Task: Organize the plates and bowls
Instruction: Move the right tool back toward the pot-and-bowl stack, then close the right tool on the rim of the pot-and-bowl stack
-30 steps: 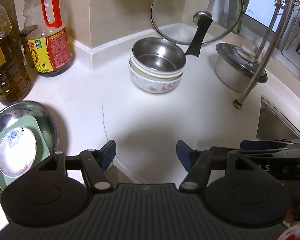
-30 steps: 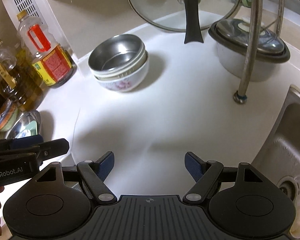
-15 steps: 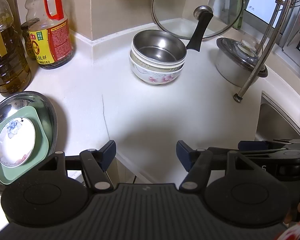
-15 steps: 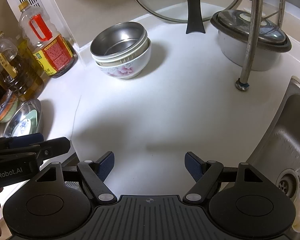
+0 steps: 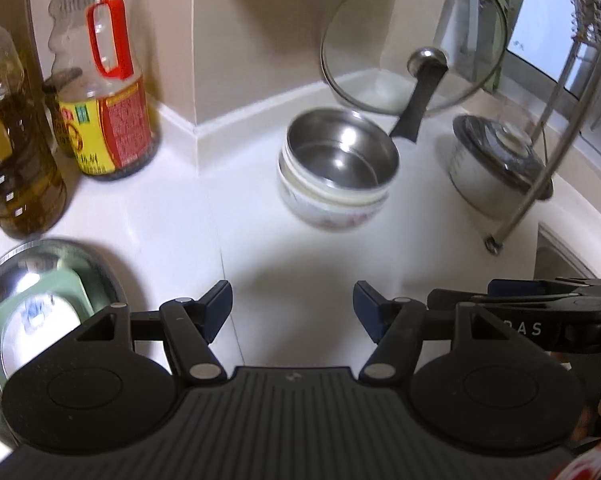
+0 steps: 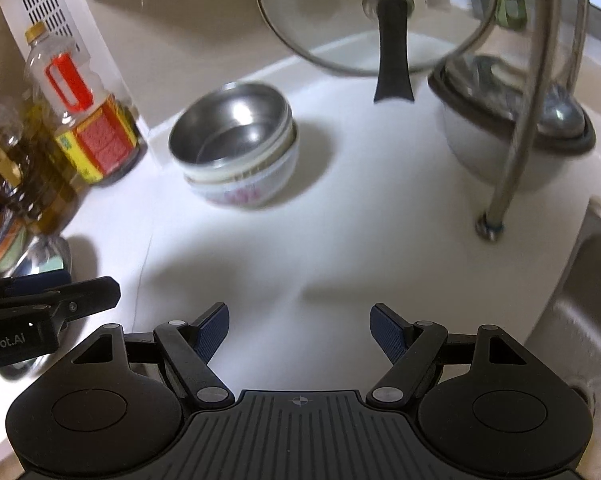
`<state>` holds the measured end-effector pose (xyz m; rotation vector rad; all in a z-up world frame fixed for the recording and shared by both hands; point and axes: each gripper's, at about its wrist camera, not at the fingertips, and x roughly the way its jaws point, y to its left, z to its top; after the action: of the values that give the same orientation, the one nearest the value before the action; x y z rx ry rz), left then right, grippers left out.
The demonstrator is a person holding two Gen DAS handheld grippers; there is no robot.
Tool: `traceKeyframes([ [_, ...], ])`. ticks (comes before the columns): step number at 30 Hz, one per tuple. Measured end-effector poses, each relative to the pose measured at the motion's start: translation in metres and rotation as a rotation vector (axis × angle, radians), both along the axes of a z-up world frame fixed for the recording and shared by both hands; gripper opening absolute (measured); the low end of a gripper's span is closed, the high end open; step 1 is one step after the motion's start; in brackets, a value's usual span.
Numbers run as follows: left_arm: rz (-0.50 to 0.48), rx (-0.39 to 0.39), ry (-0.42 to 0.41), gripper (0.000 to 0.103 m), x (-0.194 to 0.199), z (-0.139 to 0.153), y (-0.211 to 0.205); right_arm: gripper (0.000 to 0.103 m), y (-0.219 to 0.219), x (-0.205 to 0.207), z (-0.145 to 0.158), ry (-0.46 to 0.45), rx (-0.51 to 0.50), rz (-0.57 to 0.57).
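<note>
The stack of bowls (image 5: 336, 176) sits on the white counter (image 5: 300, 264) far ahead of both grippers, a shiny metal bowl (image 6: 230, 124) on top and a flowered white bowl (image 6: 244, 188) at the bottom, all standing upright with their open sides facing up. The left gripper (image 5: 292, 308) and the right gripper (image 6: 299, 328) hang side by side above the bare counter, both tilted down toward it, with their jaws apart and nothing between them. At the left, close by the left gripper, a small white dish (image 5: 32, 332) lies in a green square plate (image 5: 66, 292) inside a big metal plate (image 5: 96, 264), all lying flat.
</note>
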<state>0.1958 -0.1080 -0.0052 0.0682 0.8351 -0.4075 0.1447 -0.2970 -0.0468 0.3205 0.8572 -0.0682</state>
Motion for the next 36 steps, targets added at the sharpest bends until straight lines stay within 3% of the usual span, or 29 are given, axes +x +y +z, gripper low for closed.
traceKeyframes([
  [16, -0.010, -0.029, -0.069, 0.065, 0.066, 0.018, -0.025, 0.077, -0.019, 0.068, 0.028, -0.095, -0.023, -0.017],
  [23, -0.016, -0.005, -0.072, 0.065, 0.093, 0.014, -0.043, 0.076, -0.023, 0.100, 0.032, -0.108, -0.055, -0.014],
  [34, -0.010, 0.040, -0.045, 0.064, 0.129, -0.004, -0.058, 0.054, -0.025, 0.145, 0.017, -0.046, -0.055, 0.013],
  [36, -0.012, 0.048, -0.041, 0.063, 0.133, -0.007, -0.059, 0.046, -0.024, 0.151, 0.014, -0.036, -0.060, 0.020],
])
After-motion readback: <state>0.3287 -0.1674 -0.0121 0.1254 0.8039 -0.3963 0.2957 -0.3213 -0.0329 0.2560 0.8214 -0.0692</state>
